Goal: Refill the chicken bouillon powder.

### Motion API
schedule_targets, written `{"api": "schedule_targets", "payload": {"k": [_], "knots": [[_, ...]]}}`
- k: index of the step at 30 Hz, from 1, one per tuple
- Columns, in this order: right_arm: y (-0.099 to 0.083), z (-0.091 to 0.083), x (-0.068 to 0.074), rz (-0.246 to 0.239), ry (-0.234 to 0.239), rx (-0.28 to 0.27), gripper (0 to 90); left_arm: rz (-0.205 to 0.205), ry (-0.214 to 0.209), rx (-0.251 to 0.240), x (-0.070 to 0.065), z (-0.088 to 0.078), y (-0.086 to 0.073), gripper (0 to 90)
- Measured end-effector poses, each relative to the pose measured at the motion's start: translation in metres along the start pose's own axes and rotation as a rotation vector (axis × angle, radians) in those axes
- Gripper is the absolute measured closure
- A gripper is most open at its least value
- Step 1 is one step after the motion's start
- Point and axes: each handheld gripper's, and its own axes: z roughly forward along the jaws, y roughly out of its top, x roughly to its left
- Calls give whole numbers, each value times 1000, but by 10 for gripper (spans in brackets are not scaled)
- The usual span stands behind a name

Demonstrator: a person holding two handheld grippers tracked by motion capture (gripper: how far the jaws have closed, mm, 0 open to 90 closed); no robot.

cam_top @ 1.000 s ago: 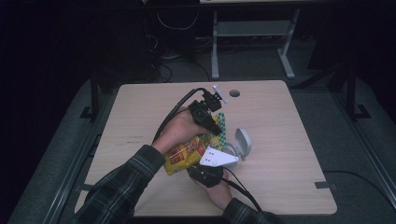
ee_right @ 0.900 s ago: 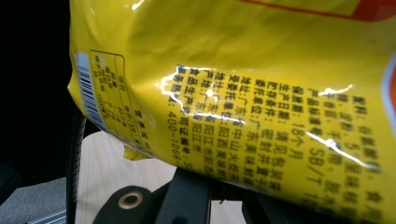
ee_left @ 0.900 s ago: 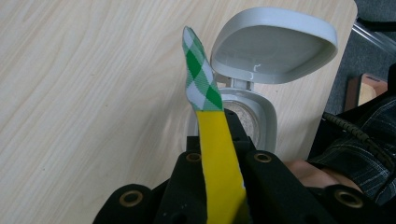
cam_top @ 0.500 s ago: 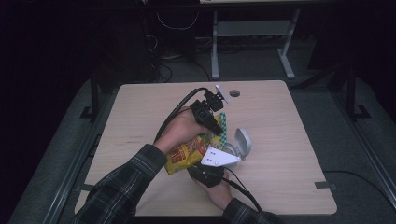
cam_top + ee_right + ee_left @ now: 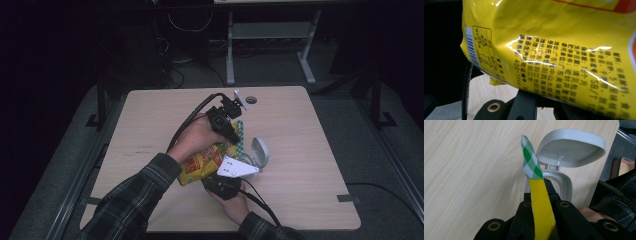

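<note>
From the high view, I hold the yellow snack bag (image 5: 205, 162) above the tabletop (image 5: 310, 150) between left gripper (image 5: 234, 134) and right gripper (image 5: 226, 176). In the left gripper view, my fingers (image 5: 554, 195) pinch the bag's checked seal edge (image 5: 530, 162), the open grey case (image 5: 566, 157) just beyond them. In the right gripper view, my fingers (image 5: 529, 100) clamp the bag's lower edge. Pulling unevenly, I risk ripping it and spilling into the case.

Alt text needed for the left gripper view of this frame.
The left claw is shut on the yellow snack bag, pinching its edge, whose green-and-white checked end sticks up. Behind it, on the wooden table, sits a small grey case with its lid open.
</note>
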Motion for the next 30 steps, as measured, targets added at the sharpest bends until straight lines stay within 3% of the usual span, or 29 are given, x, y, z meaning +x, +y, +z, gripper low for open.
{"api": "schedule_targets", "payload": {"k": [30], "knots": [[0,0,0,-3,6,-1,900,-5,-1,3,1,-1,0,900]]}}
